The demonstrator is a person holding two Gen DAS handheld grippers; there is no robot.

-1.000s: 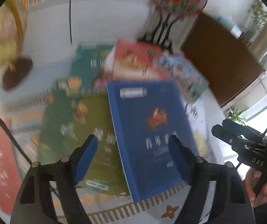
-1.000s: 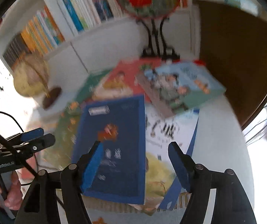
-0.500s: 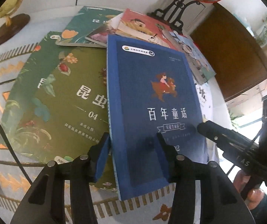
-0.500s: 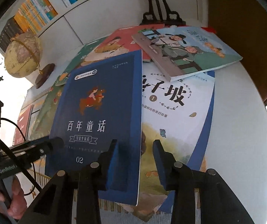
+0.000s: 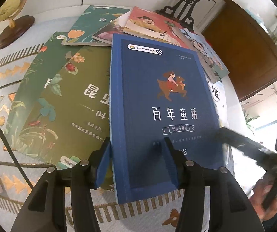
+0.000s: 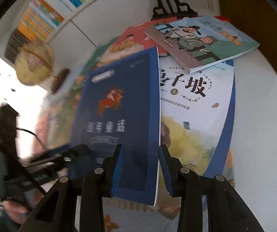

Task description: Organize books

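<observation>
Blue storybook [image 5: 163,104]: where is it found, and how is it being taken? (asked)

It is seen lying on top of the scattered pile on the patterned cloth [image 5: 7,89]. The olive-green insect book [image 5: 70,104] is overlapped on its spine side, and the white picture book [image 6: 196,100] on its fore-edge side. Its near spine corner is straddled by the left gripper [image 5: 136,143], and its near fore-edge corner by the right gripper [image 6: 140,147]. (answered)

How are the jaws set? (asked)

Both pairs are narrowed to about half. The left jaws have just been opening a little, with one pad beside the spine and the other over the cover. The right jaws have just been closing, with one pad over the cover and the other at the page edge. Whether the book is truly pressed by either pair cannot be told, since the right wrist view is blurred. (answered)

What should be minded for the step in hand? (asked)

A lift from both corners is judged to be under way. Only this one book should be caught, so the pads are best kept off the covers underneath. Both ends should be raised evenly, or the book may be twisted, or slip from the weaker hold. The neighbouring books should be left undisturbed as it is carried clear. (answered)
</observation>
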